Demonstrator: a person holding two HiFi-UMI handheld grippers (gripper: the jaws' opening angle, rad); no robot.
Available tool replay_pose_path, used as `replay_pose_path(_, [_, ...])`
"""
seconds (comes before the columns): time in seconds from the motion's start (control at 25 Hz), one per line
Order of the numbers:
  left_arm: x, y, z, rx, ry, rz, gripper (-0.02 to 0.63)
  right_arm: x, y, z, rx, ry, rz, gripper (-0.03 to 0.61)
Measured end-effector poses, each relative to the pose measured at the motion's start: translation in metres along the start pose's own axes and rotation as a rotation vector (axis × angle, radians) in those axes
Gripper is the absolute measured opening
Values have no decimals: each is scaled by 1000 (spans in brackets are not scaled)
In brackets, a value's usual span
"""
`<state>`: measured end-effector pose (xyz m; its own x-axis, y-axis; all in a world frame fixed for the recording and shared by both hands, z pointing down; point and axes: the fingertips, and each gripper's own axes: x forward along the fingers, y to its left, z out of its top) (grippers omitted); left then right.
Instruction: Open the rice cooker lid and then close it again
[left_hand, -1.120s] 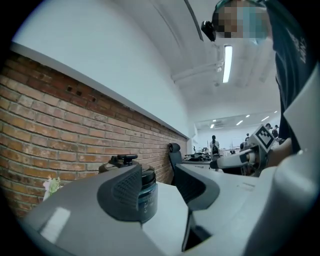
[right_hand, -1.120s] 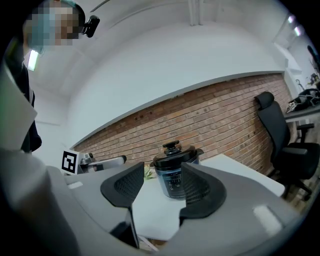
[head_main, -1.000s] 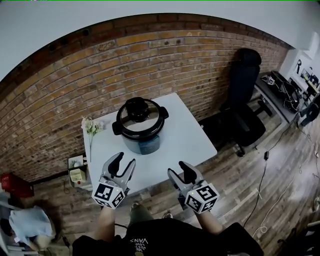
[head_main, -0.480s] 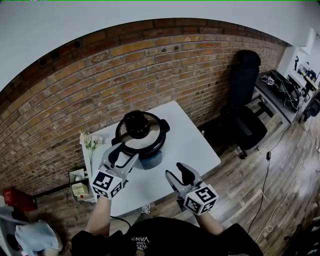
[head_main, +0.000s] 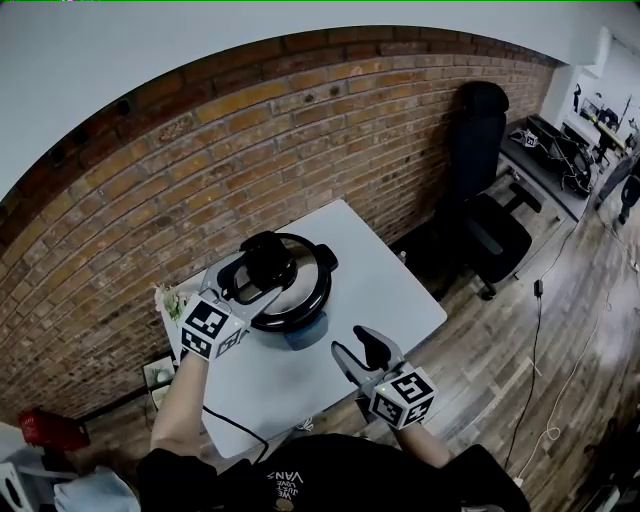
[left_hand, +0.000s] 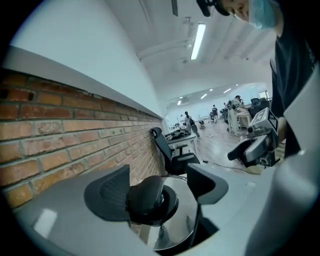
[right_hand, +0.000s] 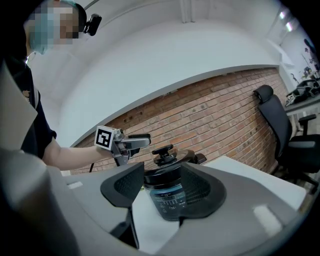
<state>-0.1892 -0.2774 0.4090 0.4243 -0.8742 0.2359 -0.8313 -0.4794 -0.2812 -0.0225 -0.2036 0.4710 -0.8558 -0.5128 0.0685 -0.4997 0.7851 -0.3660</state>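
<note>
A dark rice cooker (head_main: 290, 300) with a shiny steel lid (left_hand: 177, 220) stands on the white table (head_main: 390, 290), and the lid is down. The black lid knob (head_main: 268, 258) lies between the jaws of my left gripper (head_main: 260, 280). Those jaws are opening; in the left gripper view the knob (left_hand: 150, 197) sits close against the left jaw and well clear of the right one. My right gripper (head_main: 357, 348) hovers open at the table's front edge, short of the cooker (right_hand: 167, 200), with nothing in it. It looks at the cooker's front panel and at my left gripper (right_hand: 135, 142) beside the knob (right_hand: 164, 150).
A brick wall (head_main: 300, 130) runs right behind the table. A black office chair (head_main: 490, 200) stands at the right on the wooden floor. A small bunch of flowers (head_main: 172, 298) sits at the table's left corner. A black cord (head_main: 235, 430) hangs off the table front.
My left gripper has travelled from the table's front edge up to the cooker lid, its jaws spreading wider around the knob. My right gripper edged forward slightly.
</note>
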Motion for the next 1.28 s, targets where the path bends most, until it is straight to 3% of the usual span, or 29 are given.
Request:
replay_pose_path(0.4, [50, 20, -42, -31, 137, -170, 339, 0, -4, -2, 21, 0, -47, 221])
replay_pose_path(0.72, [70, 10, -64, -48, 210, -283, 336, -4, -12, -7, 33, 10, -97, 221])
replay_pose_path(1.28, [70, 3, -66, 3, 228, -388, 292, 4, -7, -16, 40, 31, -121, 221])
